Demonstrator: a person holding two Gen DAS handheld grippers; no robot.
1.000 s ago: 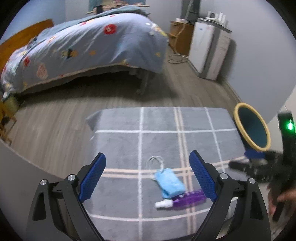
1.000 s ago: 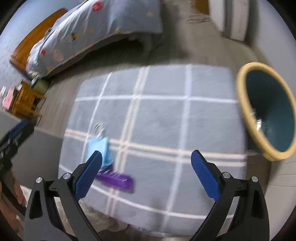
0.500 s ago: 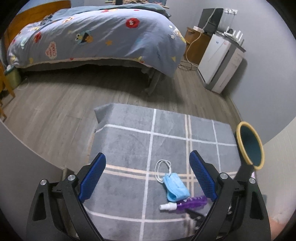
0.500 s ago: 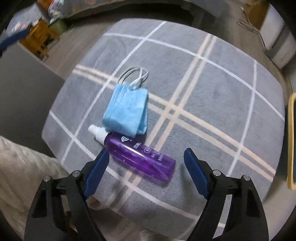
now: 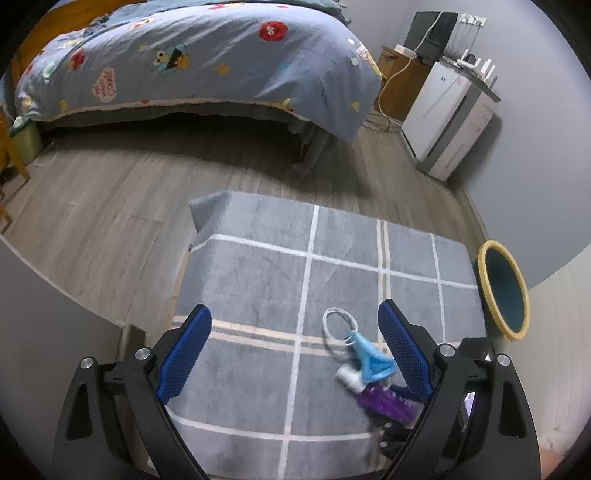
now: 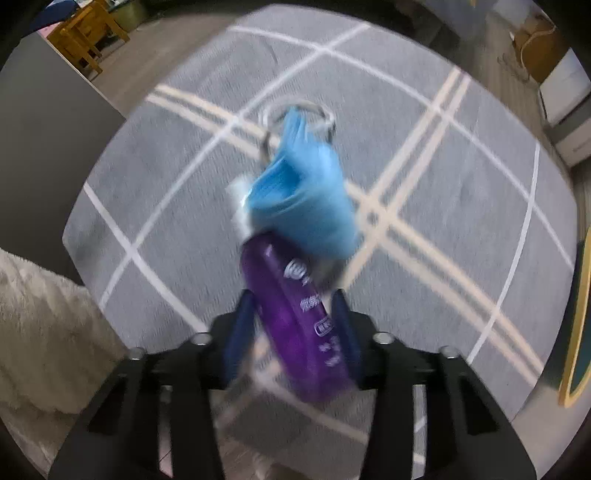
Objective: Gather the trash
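My right gripper [image 6: 291, 310] is shut on a purple bottle [image 6: 295, 317] with a white cap. A blue face mask [image 6: 303, 199] drapes over the bottle's front end, its white loops hanging forward. In the left wrist view the bottle [image 5: 384, 400] and the mask [image 5: 371, 360] sit low at the right, with the right gripper's dark fingers behind them. My left gripper [image 5: 293, 352] is open and empty above the grey checked rug [image 5: 258, 280]. A round bin [image 5: 504, 290] with a yellow rim and teal inside stands at the rug's right edge.
A bed [image 5: 192, 62] with a blue patterned cover fills the back. A white appliance [image 5: 447, 118] and a wooden cabinet [image 5: 399, 85] stand at the back right wall. A wooden chair [image 6: 88, 35] is far left. A pale fluffy fabric [image 6: 40, 325] lies at lower left.
My right gripper came down over the purple bottle, shut on it, and the mask rode up with it. My left gripper rose and pulled back slightly.
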